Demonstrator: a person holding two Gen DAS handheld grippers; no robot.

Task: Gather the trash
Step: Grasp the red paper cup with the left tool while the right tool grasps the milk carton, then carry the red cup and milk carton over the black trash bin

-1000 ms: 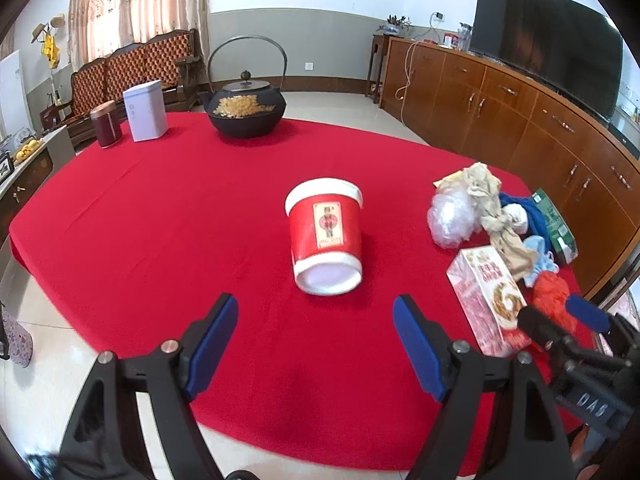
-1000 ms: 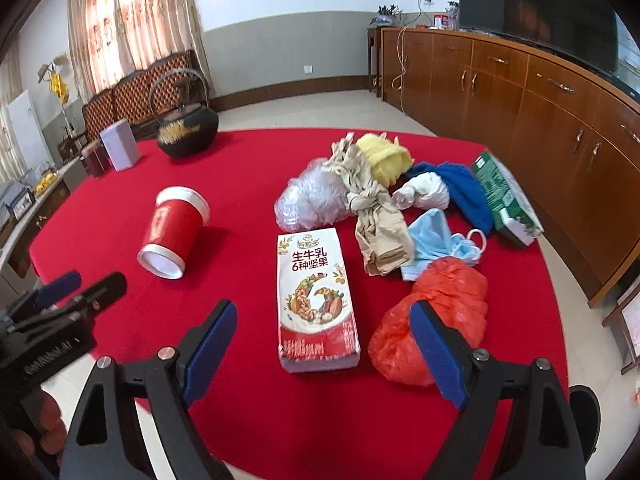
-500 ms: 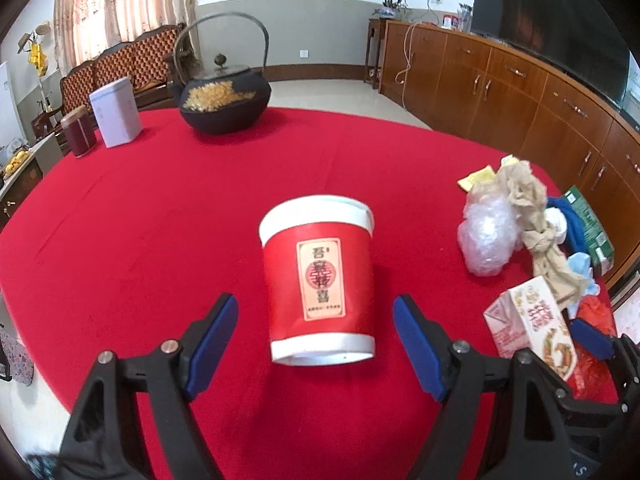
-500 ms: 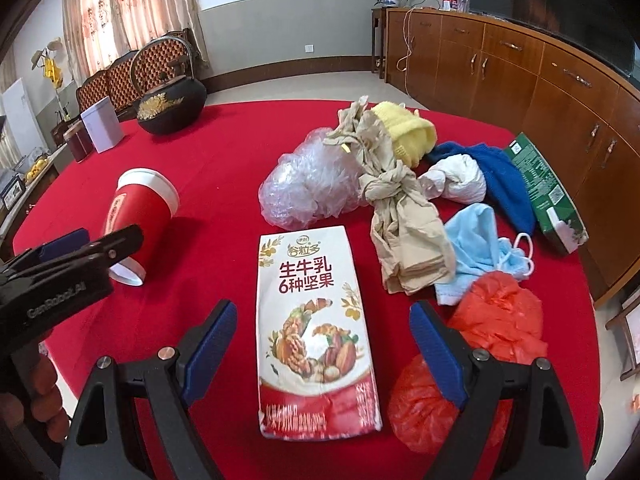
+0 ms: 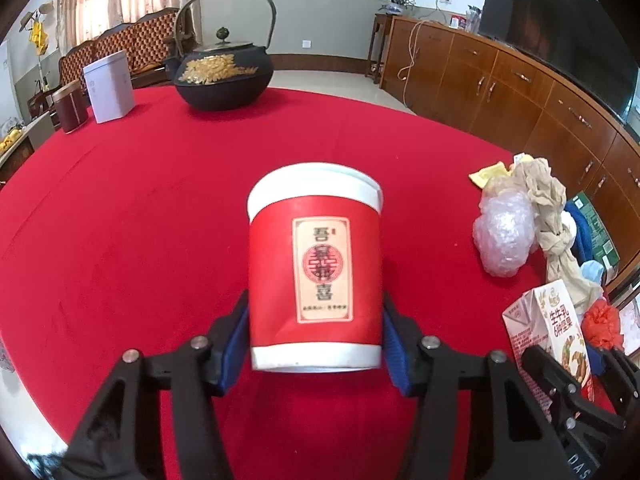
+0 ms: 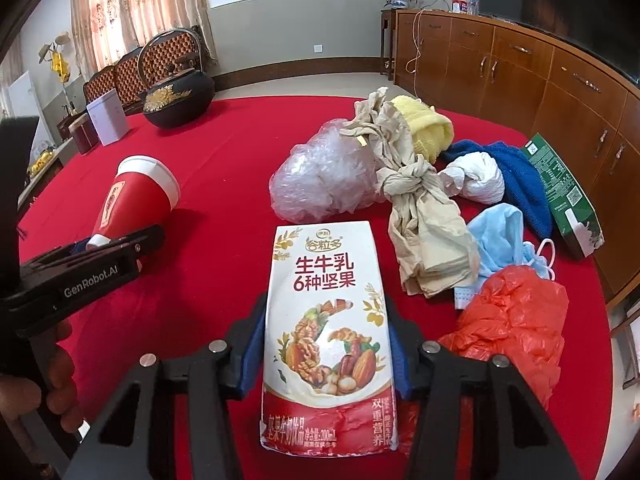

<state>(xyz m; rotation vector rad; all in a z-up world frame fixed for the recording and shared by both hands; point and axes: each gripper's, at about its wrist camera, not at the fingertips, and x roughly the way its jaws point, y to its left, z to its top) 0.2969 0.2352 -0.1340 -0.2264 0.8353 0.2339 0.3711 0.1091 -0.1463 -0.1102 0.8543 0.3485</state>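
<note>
Red cup [image 5: 314, 276], white rims, beige label w/ red emblem, is lying on its side on the red table [image 5: 140, 220]; L gripper [image 5: 314, 344] is closing, blue pads pressed on both cup sides. Milk carton [image 6: 330, 332], white w/ nut picture & red base, dented, is lying flat nr the trash pile; R gripper [image 6: 328, 350] is closing, clamped on its sides.

Glossy paper cup [image 5: 315, 272], matt red cloth [image 5: 132, 216]
</note>
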